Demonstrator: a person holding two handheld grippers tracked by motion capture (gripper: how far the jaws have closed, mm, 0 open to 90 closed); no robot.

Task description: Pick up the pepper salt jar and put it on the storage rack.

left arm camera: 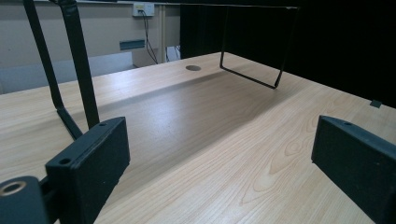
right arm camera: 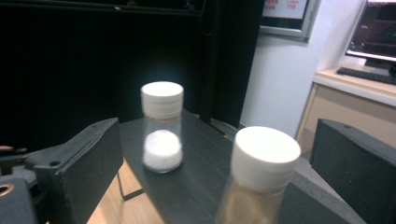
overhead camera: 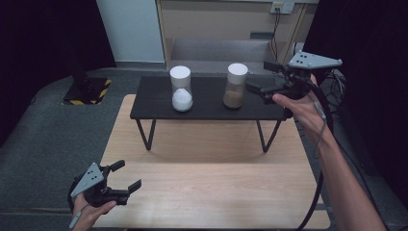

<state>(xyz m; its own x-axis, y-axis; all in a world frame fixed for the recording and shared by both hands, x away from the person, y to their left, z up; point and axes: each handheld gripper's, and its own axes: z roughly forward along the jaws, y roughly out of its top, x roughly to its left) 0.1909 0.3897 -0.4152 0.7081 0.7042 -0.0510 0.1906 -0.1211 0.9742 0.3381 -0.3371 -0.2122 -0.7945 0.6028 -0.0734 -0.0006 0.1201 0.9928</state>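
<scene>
From the high view, the right gripper is raised at the right end of the black shelf, its jaws spread and aimed at the jar of brown powder, which stands upright on the shelf, right of the jar of white powder. The two jars are well apart, so there is room to come in from the side. The left gripper rests low at the near left corner of the wooden table, jaws also spread, holding nothing.

In the left gripper view its jaws stand wide over bare wood, with the shelf's wire legs beyond — it is best kept parked there.

In the right gripper view the brown jar's white cap sits between the open jaws but toward the right one; the white-powder jar stands farther off. A good grasp would centre the jar first, drop below the cap to the glass body, then close gently — keeping it upright
</scene>
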